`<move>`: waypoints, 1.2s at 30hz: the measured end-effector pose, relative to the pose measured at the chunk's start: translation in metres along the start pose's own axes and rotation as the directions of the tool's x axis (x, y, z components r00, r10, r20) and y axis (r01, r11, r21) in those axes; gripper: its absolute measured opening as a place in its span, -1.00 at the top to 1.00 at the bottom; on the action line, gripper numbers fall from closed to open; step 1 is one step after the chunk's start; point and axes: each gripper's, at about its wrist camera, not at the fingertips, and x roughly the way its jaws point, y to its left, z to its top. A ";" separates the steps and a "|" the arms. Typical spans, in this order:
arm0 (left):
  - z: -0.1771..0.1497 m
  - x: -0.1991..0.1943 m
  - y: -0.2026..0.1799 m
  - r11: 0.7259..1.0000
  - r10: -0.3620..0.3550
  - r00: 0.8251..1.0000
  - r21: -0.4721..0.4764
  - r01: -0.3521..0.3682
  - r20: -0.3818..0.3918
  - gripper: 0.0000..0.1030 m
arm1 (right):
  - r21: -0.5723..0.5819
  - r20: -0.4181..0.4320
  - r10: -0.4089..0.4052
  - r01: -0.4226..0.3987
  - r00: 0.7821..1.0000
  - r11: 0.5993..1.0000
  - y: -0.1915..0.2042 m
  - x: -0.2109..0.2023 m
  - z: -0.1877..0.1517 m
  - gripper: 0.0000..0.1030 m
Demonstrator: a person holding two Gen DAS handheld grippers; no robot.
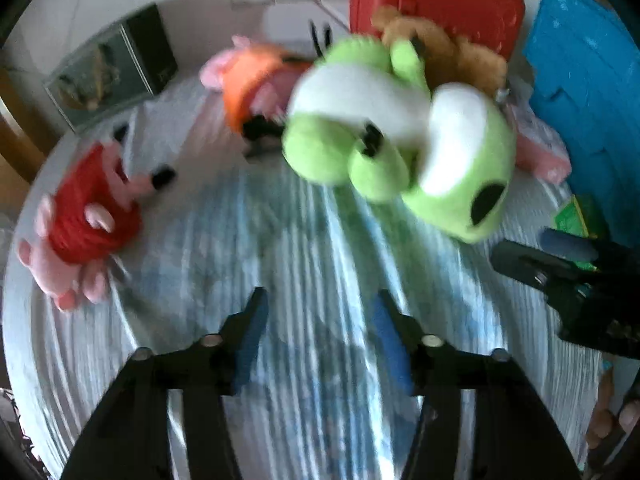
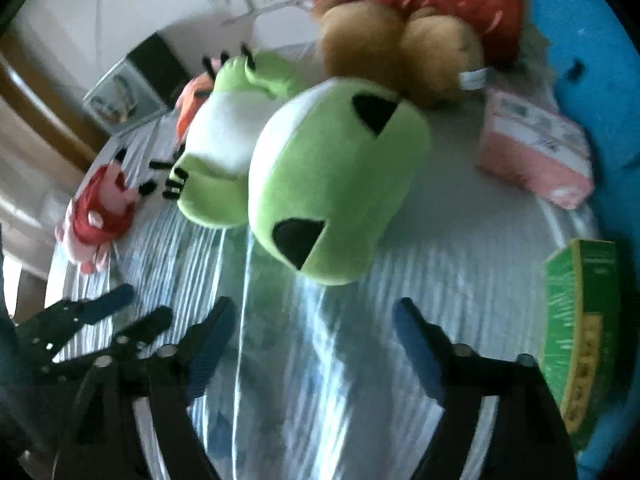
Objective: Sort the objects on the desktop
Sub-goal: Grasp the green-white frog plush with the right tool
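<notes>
We see the counter (image 1: 320, 240), covered in a striped, glossy sheet, with bins standing along its far edge: a red bin (image 1: 440, 4) and a blue bin (image 1: 588, 88). In front of them sits a crowd of soft toys, and the largest is the green plush frog (image 2: 332, 184), which lies dead ahead of both claws. Its long axis runs from the big head, nearest us, back and to the left toward its body and feet. A brown plush toy (image 2: 396, 44) sits just behind it against the red bin.

To the left, well apart from the frog, lies a pink pig plush in a red dress (image 1: 88, 220), and a second pig in orange (image 1: 248, 80) sits behind the frog. On the right are a pink packet (image 2: 536, 148) and a green box (image 2: 580, 332).

We judge the right claw (image 2: 312, 316) the nearer one: the frog's head hangs just beyond its spread fingers. The left claw (image 1: 316, 312) is likewise spread and empty, low over the sheet, pointing at the frog's body.
</notes>
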 end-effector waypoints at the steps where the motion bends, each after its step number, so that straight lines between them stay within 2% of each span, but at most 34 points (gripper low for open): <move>1: 0.007 -0.004 0.001 1.000 0.003 1.000 0.005 -0.003 0.020 -0.40 | 0.011 0.016 0.003 -0.003 1.000 1.000 0.000 -0.005 0.001 -0.90; 2: 0.015 -0.005 0.005 1.000 0.006 0.999 0.011 -0.006 0.040 -0.44 | 0.024 0.037 -0.004 0.003 0.999 1.000 -0.001 -0.011 0.006 -0.97; 4: 0.039 -0.006 0.006 1.000 0.015 0.997 0.024 -0.017 0.076 -0.47 | 0.046 0.057 -0.022 0.020 0.998 0.999 -0.004 -0.017 0.015 -0.99; 6: 0.063 0.002 0.011 0.999 -0.014 0.996 0.040 0.011 0.083 -0.47 | 0.093 0.063 -0.031 0.025 0.998 0.995 -0.009 -0.015 0.028 -0.99; 9: 0.089 0.024 0.010 0.996 -0.061 0.997 0.064 0.058 0.050 -0.47 | 0.168 0.049 -0.026 0.017 0.998 0.986 -0.022 -0.006 0.047 -0.99; 13: 0.111 0.068 0.001 0.986 -0.107 0.991 0.117 0.115 -0.077 -0.47 | 0.228 -0.002 -0.004 0.005 1.000 0.974 -0.026 0.019 0.070 -1.00; 15: 0.112 0.085 -0.003 0.985 -0.101 0.988 0.130 0.116 -0.118 -0.50 | 0.228 -0.031 -0.007 0.014 0.999 0.973 -0.022 0.033 0.077 -1.00; 16: 0.111 0.091 -0.001 0.986 -0.097 0.988 0.121 0.111 -0.119 -0.57 | 0.228 -0.046 -0.010 0.020 0.999 0.974 -0.021 0.040 0.078 -1.00; 19: 0.106 0.093 0.006 0.983 -0.144 0.983 0.099 0.155 -0.114 -0.58 | 0.277 -0.061 0.024 -0.006 0.998 0.961 -0.028 0.054 0.075 -1.00; 21: 0.103 0.094 0.006 0.982 -0.146 0.983 0.102 0.158 -0.115 -0.57 | 0.300 -0.074 0.050 -0.026 0.996 0.954 -0.030 0.063 0.074 -1.00; 24: 0.097 0.099 0.010 0.983 -0.163 0.979 0.070 0.172 -0.122 -0.55 | 0.281 -0.074 0.037 -0.015 0.997 0.960 -0.025 0.068 0.074 -1.00; 26: 0.090 0.102 0.014 0.978 -0.199 0.973 0.038 0.204 -0.116 -0.47 | 0.245 -0.066 0.022 -0.005 0.998 0.970 -0.020 0.069 0.075 -1.00; 28: 0.084 0.101 0.014 0.978 -0.201 0.975 0.028 0.204 -0.095 -0.35 | 0.204 -0.062 0.025 -0.012 0.998 0.979 -0.015 0.070 0.075 -0.88; 30: 0.078 0.094 0.011 0.981 -0.188 0.980 0.034 0.191 -0.071 -0.25 | 0.175 -0.057 0.021 -0.011 0.998 0.985 -0.008 0.067 0.075 -0.72; 33: 0.072 0.081 0.008 0.985 -0.170 0.985 0.034 0.171 -0.042 -0.08 | 0.127 -0.029 -0.002 0.006 1.000 0.992 0.003 0.057 0.072 -0.65; 36: 0.064 0.066 0.007 0.984 -0.179 0.984 0.019 0.179 -0.009 -0.05 | 0.088 0.002 -0.024 0.024 1.000 0.996 0.008 0.042 0.069 -0.63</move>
